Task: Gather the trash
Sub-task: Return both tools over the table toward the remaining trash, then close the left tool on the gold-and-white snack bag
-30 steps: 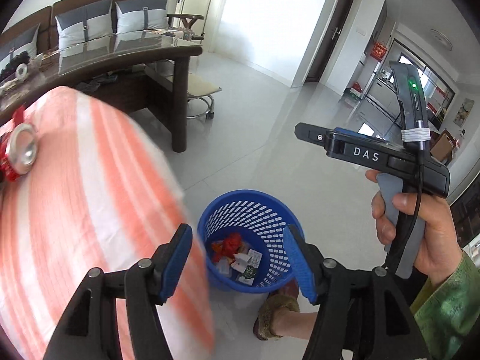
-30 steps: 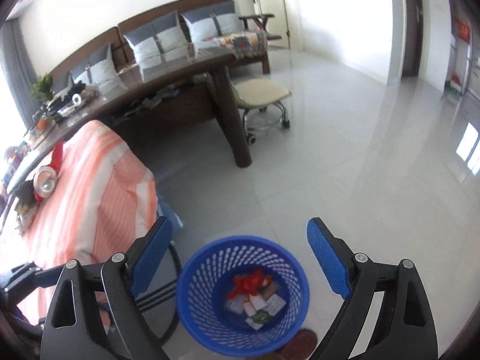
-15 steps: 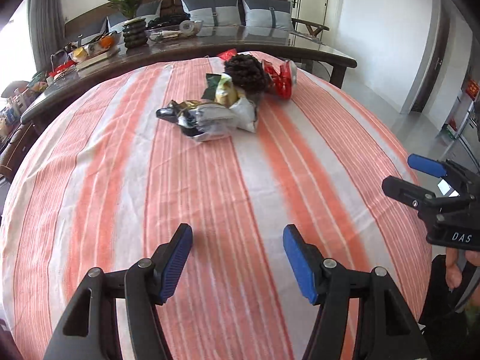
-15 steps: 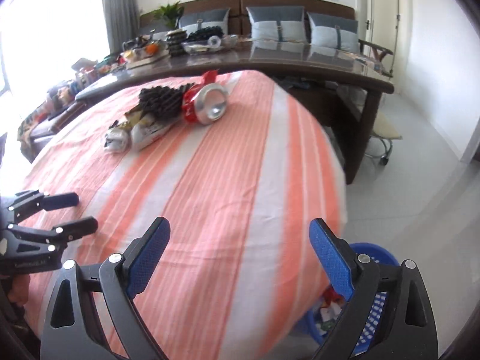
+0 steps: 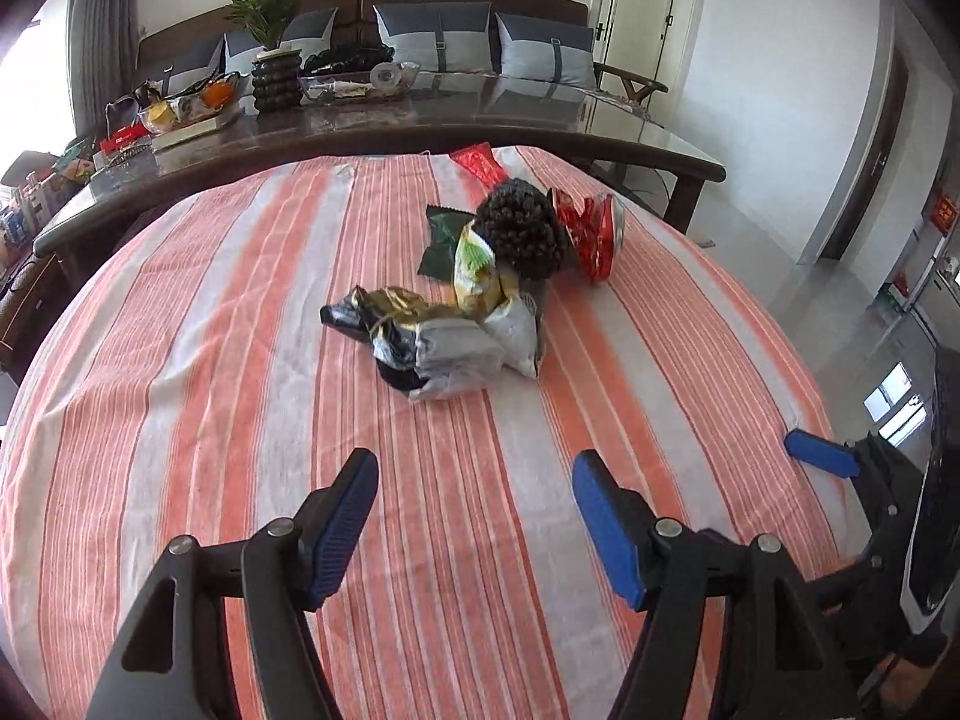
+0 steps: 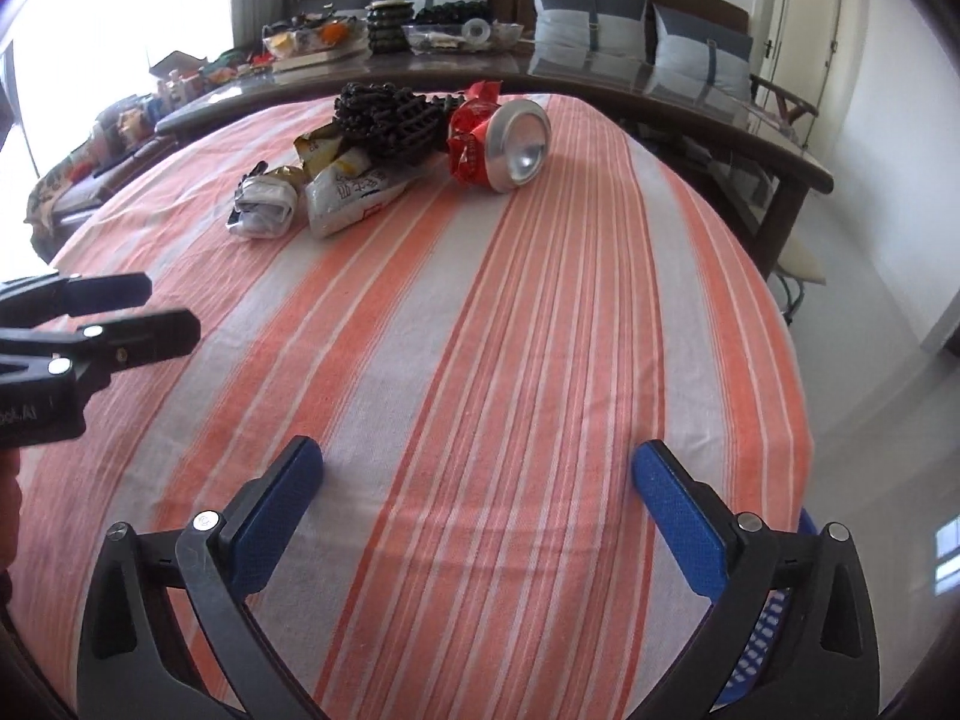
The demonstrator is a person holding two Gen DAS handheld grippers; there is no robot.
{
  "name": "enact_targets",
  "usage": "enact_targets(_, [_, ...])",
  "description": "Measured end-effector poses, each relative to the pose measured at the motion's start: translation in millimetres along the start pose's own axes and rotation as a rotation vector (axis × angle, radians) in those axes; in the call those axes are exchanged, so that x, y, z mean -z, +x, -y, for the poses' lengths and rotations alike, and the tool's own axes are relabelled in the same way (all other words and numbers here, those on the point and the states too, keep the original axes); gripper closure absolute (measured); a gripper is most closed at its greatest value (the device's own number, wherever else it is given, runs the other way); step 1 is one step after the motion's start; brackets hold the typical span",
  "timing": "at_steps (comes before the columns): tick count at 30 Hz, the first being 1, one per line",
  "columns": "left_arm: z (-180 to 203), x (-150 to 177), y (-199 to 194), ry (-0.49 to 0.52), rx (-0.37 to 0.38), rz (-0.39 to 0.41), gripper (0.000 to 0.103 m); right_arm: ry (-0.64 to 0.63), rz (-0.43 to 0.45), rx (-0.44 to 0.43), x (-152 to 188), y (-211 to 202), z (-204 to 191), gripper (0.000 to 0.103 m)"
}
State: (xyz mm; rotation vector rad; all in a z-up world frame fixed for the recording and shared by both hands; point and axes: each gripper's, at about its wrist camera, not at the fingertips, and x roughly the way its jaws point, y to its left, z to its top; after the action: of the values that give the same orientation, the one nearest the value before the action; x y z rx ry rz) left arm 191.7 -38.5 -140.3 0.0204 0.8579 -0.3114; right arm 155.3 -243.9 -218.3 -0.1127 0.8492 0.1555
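Note:
A heap of trash lies mid-table on the orange-striped cloth [image 5: 240,396]: a crumpled silver and gold wrapper [image 5: 432,348], a yellow-green snack bag [image 5: 477,273], a black knobbly lump [image 5: 525,228], a dark green packet [image 5: 441,240] and a crushed red can [image 5: 591,234]. The right wrist view shows the same can [image 6: 501,141], white bag [image 6: 348,198] and black lump [image 6: 390,117]. My left gripper [image 5: 474,516] is open and empty, short of the heap. My right gripper [image 6: 480,504] is open and empty, farther back. The blue basket's rim [image 6: 756,630] peeks out behind its right finger.
A dark glass-topped table [image 5: 420,114] with a potted plant [image 5: 273,54], fruit bowls and clutter stands behind, with a sofa and cushions [image 5: 438,42] beyond. The tiled floor [image 5: 852,276] lies to the right, where a stool [image 6: 798,264] stands.
Both grippers swung up from over the blue basket on the floor to face the striped table. Over the last half second both moved closer to the trash heap. Both stayed open.

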Motion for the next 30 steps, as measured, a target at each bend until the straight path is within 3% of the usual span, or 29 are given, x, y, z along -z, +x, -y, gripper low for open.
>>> enact_targets(3, [0.3, -25.8, 7.1, -0.011, -0.017, 0.037, 0.034, -0.001, 0.002, -0.006, 0.4, -0.8, -1.1, 0.0])
enact_targets(6, [-2.8, -39.8, 27.3, -0.028, -0.036, 0.023, 0.034, -0.003, 0.003, -0.006, 0.3, -0.8, -2.0, 0.0])
enact_targets(10, [-12.6, -42.6, 50.7, -0.035, -0.092, -0.022, 0.034, -0.003, 0.004, -0.007, 0.3, -0.9, -2.2, 0.0])
enact_targets(13, [-29.1, -34.3, 46.2, -0.05, -0.128, -0.024, 0.034, -0.002, 0.004, -0.007, 0.3, -0.9, -2.0, 0.0])
enact_targets(17, [-51.1, -26.0, 27.9, -0.076, -0.091, -0.006, 0.034, -0.003, 0.003, -0.007, 0.3, -0.8, -1.9, 0.0])
enact_targets(21, [-47.8, -27.6, 24.8, 0.004, -0.048, -0.014, 0.034, -0.003, 0.004, -0.007, 0.4, -0.8, -1.7, 0.0])
enact_targets(30, [-49.7, -37.9, 60.0, 0.006, -0.047, -0.066, 0.034, -0.003, 0.004, -0.008, 0.4, -0.8, -0.9, 0.0])
